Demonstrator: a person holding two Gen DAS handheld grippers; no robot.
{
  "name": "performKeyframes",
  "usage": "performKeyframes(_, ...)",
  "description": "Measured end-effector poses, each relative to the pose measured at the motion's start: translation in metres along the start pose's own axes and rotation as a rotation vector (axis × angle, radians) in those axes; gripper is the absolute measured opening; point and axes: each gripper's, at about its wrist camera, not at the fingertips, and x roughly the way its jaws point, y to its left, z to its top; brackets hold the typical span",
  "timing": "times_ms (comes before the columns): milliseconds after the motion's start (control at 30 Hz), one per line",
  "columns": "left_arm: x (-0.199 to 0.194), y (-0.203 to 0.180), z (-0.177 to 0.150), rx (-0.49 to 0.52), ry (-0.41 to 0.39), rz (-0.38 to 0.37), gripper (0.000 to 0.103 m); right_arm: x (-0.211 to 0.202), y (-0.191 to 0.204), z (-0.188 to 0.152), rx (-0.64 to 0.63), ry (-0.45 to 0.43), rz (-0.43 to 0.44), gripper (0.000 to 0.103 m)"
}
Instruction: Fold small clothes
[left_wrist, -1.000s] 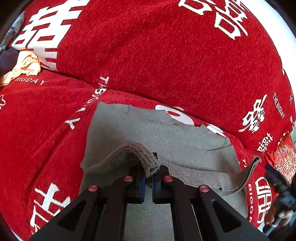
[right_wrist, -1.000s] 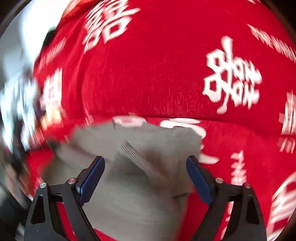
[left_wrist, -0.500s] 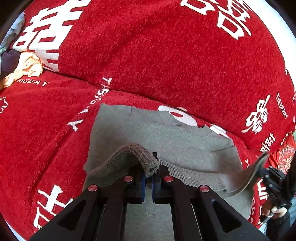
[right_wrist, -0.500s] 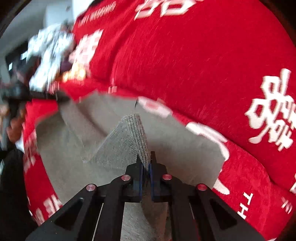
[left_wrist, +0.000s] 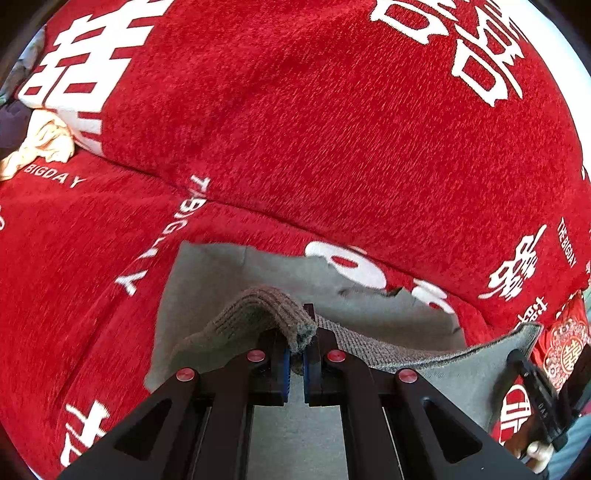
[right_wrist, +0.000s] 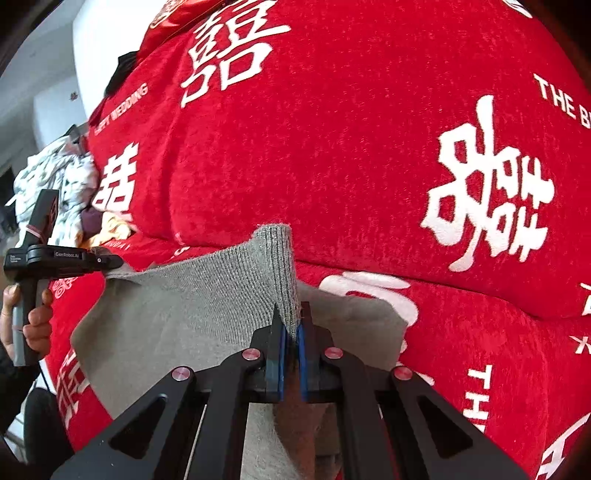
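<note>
the grey knit garment is spread on the red sofa cover; its ribbed hem is clamped by left gripper and right gripper. folding is judged barely begun.

Black fingers, blue pads, red screws

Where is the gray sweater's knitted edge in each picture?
Left wrist view: the ribbed hem humps at bottom center, pinched in the left claw, then runs right toward the right claw.
Right wrist view: the ribbed hem stands up at center, pinched in the right claw, stretching left to the left claw.
Shared landmark: the red sofa cover behind.
</note>
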Motion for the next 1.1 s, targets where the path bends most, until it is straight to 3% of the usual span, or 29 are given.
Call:
performKeyframes(300, 0.054, -0.025, 0.019, 0.058, 0.079, 0.033, 0.005, 0.044, -0.030, -0.010, 0.113, 0.091, -0.116, 0.006)
performKeyframes(533, 0.104, -0.012, 0.025, 0.039, 0.181, 0.052, 0.006, 0.080, -0.043, -0.020, 0.167, 0.176, -0.170, 0.006)
performKeyframes(600, 0.112, -0.004, 0.022, 0.014, 0.207, 0.050, 0.032, 0.086, -0.042, -0.023, 0.154, 0.199, -0.182, 0.007)
performKeyframes(633, 0.113, 0.000, 0.022, 0.004, 0.211, 0.050, 0.060, 0.089, -0.042, -0.024, 0.151, 0.212, -0.189, 0.009)
performKeyframes(667, 0.109, 0.004, 0.023, -0.014, 0.195, 0.028, 0.071, 0.091, -0.044, -0.025, 0.154, 0.221, -0.193, 0.011)
performKeyframes(733, 0.099, 0.011, 0.028, -0.047, 0.153, -0.005, 0.072, 0.090, -0.048, -0.026, 0.175, 0.221, -0.197, 0.022)
performKeyframes(767, 0.094, 0.014, 0.033, -0.061, 0.152, -0.004, 0.087, 0.088, -0.051, -0.026, 0.189, 0.219, -0.209, 0.031)
performKeyframes(800, 0.090, 0.018, 0.037, -0.077, 0.150, 0.000, 0.093, 0.087, -0.053, -0.027, 0.198, 0.219, -0.224, 0.035)
performKeyframes(933, 0.057, 0.028, 0.042, -0.058, 0.069, 0.010, 0.093, 0.069, -0.058, -0.023, 0.241, 0.180, -0.296, 0.038)
performKeyframes(1000, 0.047, 0.021, 0.031, 0.041, 0.052, 0.046, 0.093, 0.053, -0.052, -0.017, 0.228, 0.129, -0.317, 0.041)
performKeyframes(1100, 0.052, 0.004, 0.010, 0.179, 0.075, 0.057, 0.093, 0.049, -0.033, -0.007, 0.165, 0.119, -0.288, 0.057)
